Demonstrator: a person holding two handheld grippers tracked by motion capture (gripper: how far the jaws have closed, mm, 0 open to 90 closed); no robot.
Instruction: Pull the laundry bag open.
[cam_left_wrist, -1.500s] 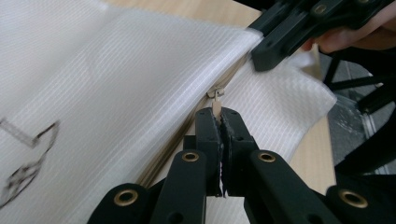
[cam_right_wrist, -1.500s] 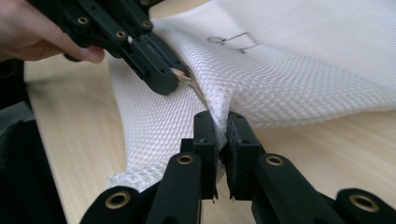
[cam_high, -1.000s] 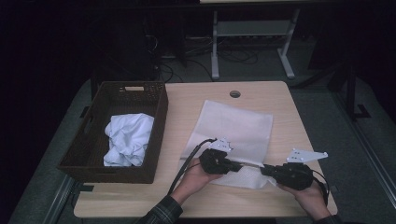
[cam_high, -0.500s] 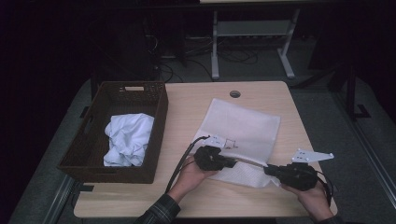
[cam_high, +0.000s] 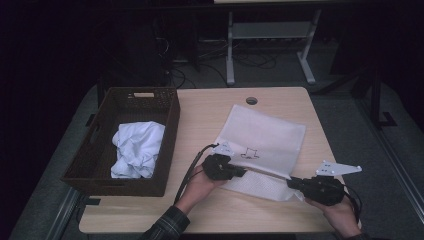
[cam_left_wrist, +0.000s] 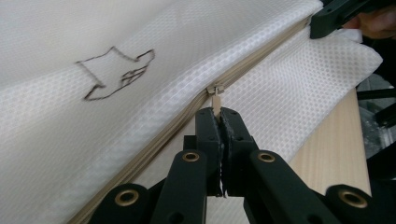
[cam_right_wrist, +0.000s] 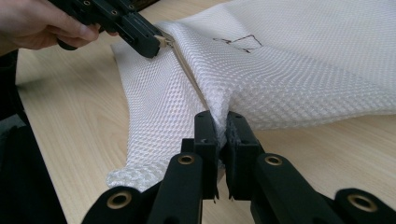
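Since a second ago my left gripper (cam_left_wrist: 219, 122) has drawn the zipper pull (cam_left_wrist: 216, 99) leftward along the mesh bag (cam_high: 265, 137), near the tabletop's front edge. My right gripper (cam_right_wrist: 222, 126) pinches the bag's end; both jaws closed tight.

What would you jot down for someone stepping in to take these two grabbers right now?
Left gripper: shut on the zipper pull of the white mesh bag.
Right gripper: shut on the bag's edge at the zipper line, holding it taut.
The bag lies flat on the table; a wicker basket beside it holds crumpled white cloth.
Done: both grips set.
Left: probably sliding the zipper; how far it has run is unclear.
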